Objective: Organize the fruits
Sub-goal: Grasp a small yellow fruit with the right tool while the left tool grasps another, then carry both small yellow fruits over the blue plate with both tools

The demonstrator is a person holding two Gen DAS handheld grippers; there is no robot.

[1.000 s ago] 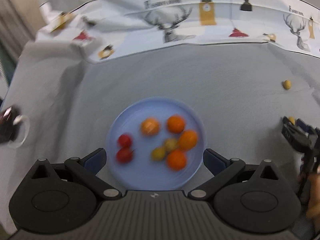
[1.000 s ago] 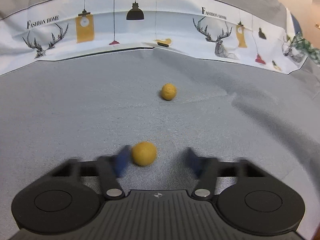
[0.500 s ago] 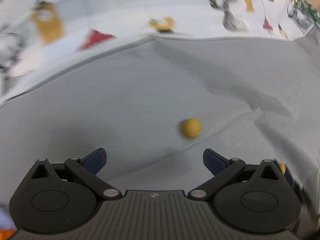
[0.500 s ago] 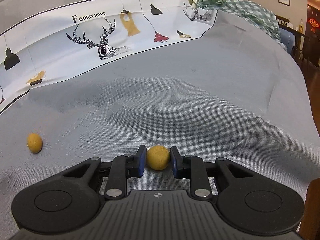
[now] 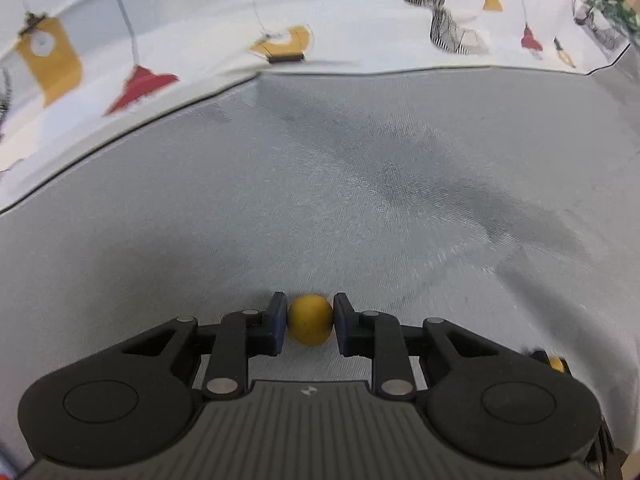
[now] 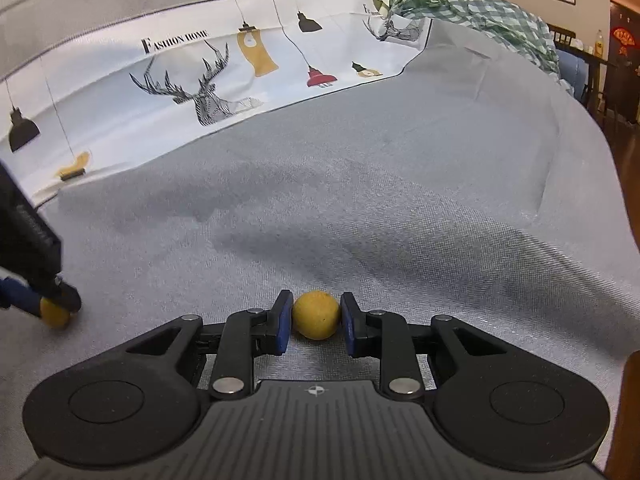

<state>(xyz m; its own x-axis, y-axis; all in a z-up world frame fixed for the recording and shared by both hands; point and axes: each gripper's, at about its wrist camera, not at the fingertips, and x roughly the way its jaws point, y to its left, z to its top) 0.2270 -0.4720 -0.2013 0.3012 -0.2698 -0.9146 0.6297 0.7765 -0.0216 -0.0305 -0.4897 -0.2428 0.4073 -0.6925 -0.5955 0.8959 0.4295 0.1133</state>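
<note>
A small round yellow fruit [image 5: 310,325] is pinched between the blue pads of the left gripper [image 5: 310,326], low over the grey woven cloth [image 5: 360,200]. A second small round yellow fruit [image 6: 316,314] is clamped by the right gripper [image 6: 316,316], near the right edge of the cloth, well before the white printed deer-and-lamp fabric [image 6: 224,80] along its far edge.

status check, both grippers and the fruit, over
Left gripper shut on small round yellow fruit. Right gripper shut on second small yellow fruit. Grey tablecloth ahead, nothing blocking.
</note>
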